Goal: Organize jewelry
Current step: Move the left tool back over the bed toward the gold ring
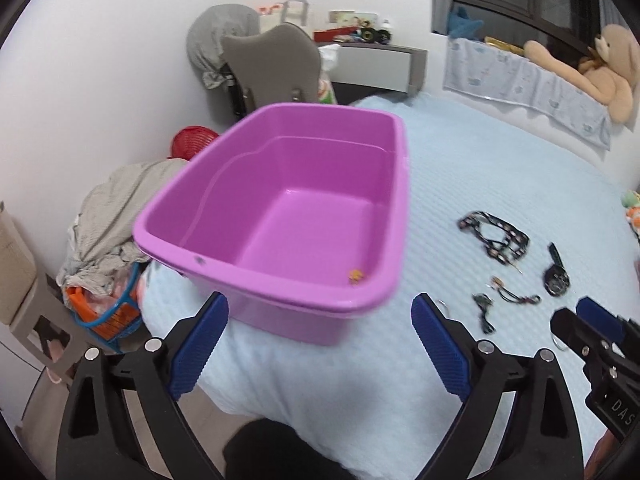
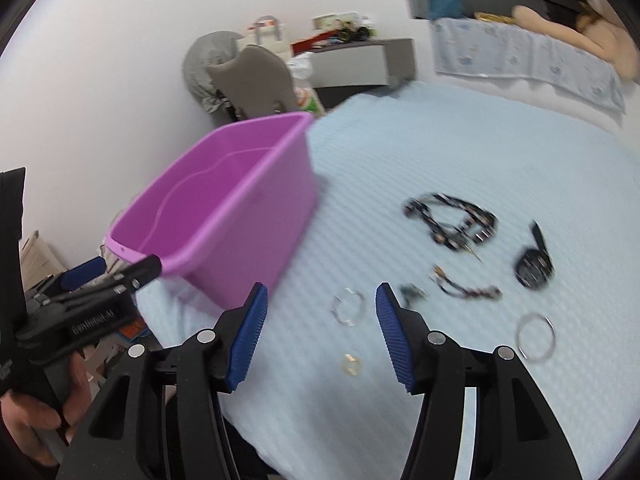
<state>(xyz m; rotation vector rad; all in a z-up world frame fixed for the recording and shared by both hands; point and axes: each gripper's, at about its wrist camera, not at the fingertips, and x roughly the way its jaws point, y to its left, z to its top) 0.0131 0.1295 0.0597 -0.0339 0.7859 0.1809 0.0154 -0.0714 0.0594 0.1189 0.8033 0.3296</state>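
A purple plastic tub (image 1: 280, 216) stands on the light blue bed (image 1: 480, 168), with one small orange piece (image 1: 355, 276) inside near its front corner. My left gripper (image 1: 320, 312) is open and empty just in front of the tub. My right gripper (image 2: 320, 300) is open and empty above a silver bracelet (image 2: 349, 306) and a small gold ring (image 2: 351, 365). Further right lie a black beaded necklace (image 2: 452, 220), a black watch (image 2: 534, 266), a thin dark bracelet (image 2: 466, 286) and a silver bangle (image 2: 536, 336). The tub also shows in the right wrist view (image 2: 224, 208).
A grey chair (image 1: 272, 68) with clothes, a red basket (image 1: 192, 142) and a laundry pile (image 1: 120, 216) stand left of the bed. A teddy bear (image 1: 600, 68) lies at the back right. The bed's near edge drops off below the grippers.
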